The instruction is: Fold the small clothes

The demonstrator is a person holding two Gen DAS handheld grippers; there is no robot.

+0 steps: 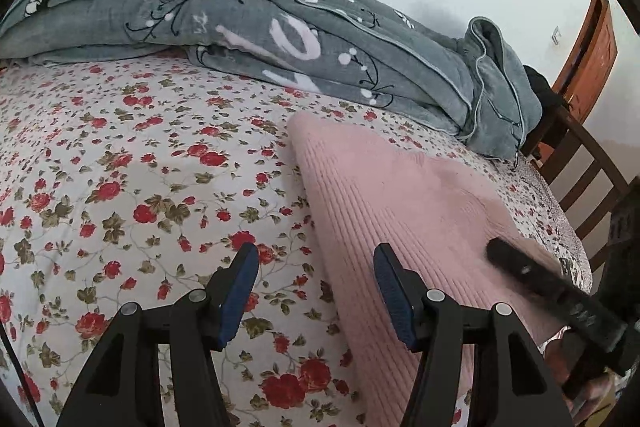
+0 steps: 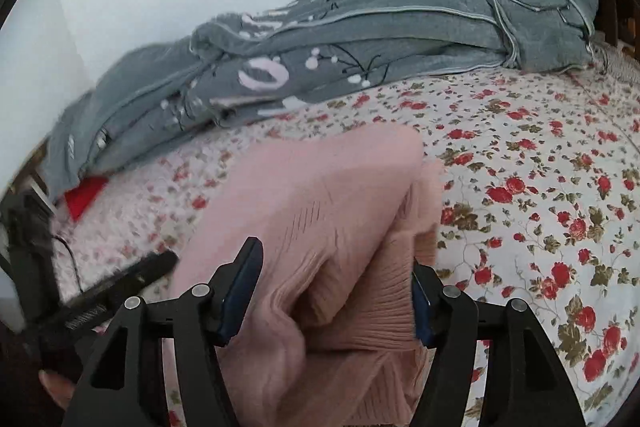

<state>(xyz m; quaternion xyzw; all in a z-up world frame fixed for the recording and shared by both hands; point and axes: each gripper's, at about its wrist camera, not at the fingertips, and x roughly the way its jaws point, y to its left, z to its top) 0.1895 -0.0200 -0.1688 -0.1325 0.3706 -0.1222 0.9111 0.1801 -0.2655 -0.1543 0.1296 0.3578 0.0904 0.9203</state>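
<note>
Your right gripper (image 2: 334, 291) has a bunched fold of the ribbed pink knit sweater (image 2: 320, 211) between its fingers, but the jaws stand wide and you cannot tell whether they pinch it — the blur makes it worse. If the grip is only loose, the fold may slide out and collapse. Your left gripper (image 1: 316, 291) is released and holds nothing, straddling the sweater's (image 1: 384, 195) left edge on the rose-printed bedsheet (image 1: 120, 155). It could snag the sheet. The rumpled grey fleece blanket (image 1: 248, 27) lies far off, along the wall.
</note>
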